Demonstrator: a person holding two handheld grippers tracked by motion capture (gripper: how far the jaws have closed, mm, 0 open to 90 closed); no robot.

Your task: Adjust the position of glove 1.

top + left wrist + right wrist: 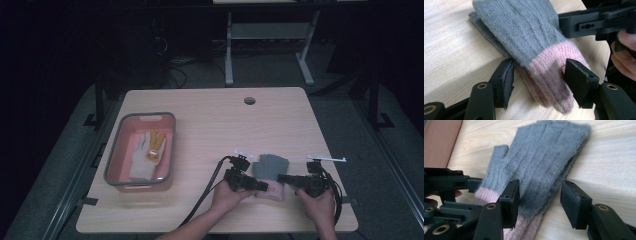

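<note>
Two grey knit gloves (272,166) with pink cuffs (270,191) lie stacked flat near the table's front edge. My left gripper (262,186) comes in from the left at the cuff end. In the left gripper view its jaws (541,80) stand open astride the pink cuff (549,72), the right pad close against the knit. My right gripper (281,178) comes in from the right. In the right gripper view it (540,200) is open over the grey part (541,162) just above the cuff, one jaw over the glove and one past its edge.
A pink bin with a grey rim (116,150) stands at the table's left and holds a white and yellow work glove (145,155). A round cable hole (249,100) sits at the far edge. Bare wood (225,130) lies between the bin and the gloves.
</note>
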